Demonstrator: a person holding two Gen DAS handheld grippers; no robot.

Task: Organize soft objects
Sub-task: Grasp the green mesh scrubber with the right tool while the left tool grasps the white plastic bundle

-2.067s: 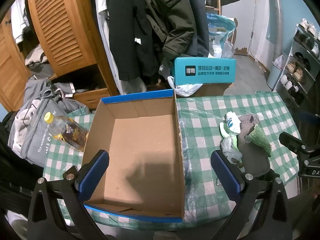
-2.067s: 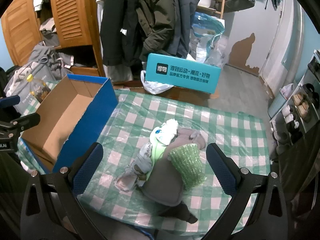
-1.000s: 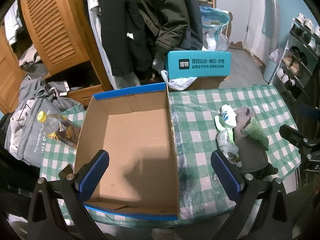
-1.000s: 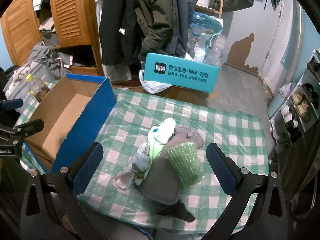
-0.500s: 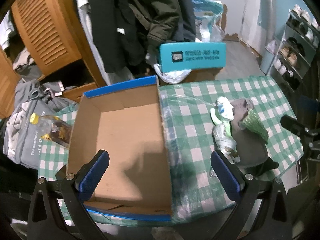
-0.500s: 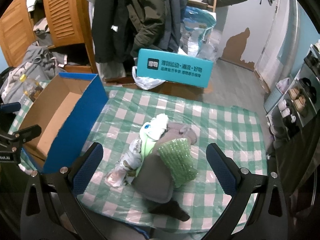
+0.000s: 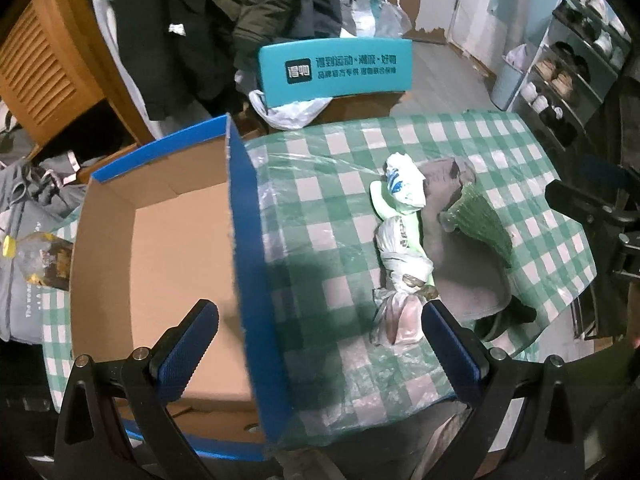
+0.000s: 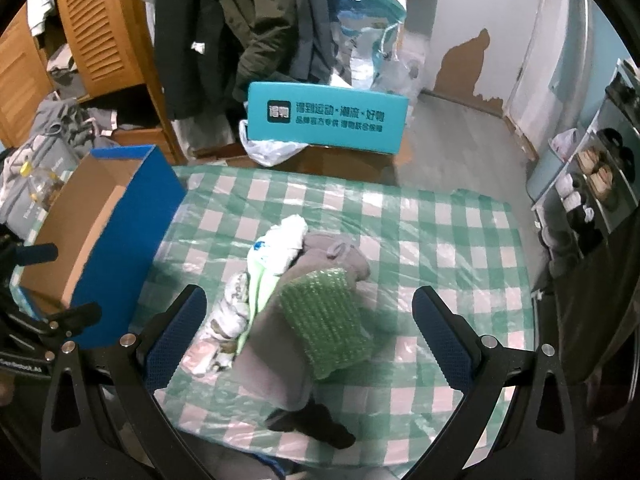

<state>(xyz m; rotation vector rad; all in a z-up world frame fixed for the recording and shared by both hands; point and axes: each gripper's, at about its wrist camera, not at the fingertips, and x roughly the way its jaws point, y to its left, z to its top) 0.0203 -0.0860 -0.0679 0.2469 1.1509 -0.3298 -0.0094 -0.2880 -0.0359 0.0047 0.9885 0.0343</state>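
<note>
Opening stage of the sorting task. A heap of soft objects (image 8: pixel 292 300) lies on the worktop (image 8: pixel 440 216), which is spread with a green-and-white check cloth under clear plastic. The heap comprises a grey garment (image 8: pixel 280 356), a roll of green bubble wrap (image 8: pixel 326 320) resting on it, a white bag with blue print (image 8: pixel 282 242), a pale green piece (image 8: pixel 260 280) and a crumpled patterned bag (image 8: pixel 226 320); a dark item (image 8: pixel 316 426) pokes out at the near edge. To the heap's left stands an open cardboard box (image 7: pixel 176 240) with blue outer walls, its floor bare; nothing has been placed in it yet.

The right tool (image 8: pixel 308 340) hovers above and just short of the heap, its jaws set wide and empty, framing the bubble wrap and grey garment between them. The left tool (image 7: pixel 320 352) hangs over the box's right wall, likewise wide and empty, with the patterned bag just beside its right finger (image 7: pixel 448 348).

Judged step: approach before a first pick. The next move likely calls for lowering one tool onto a single item, closing on a fold thick enough to hold, then carrying it over the blue wall into the box. The bubble wrap, lying loose on top, may slide off if the garment is lifted first.
</note>
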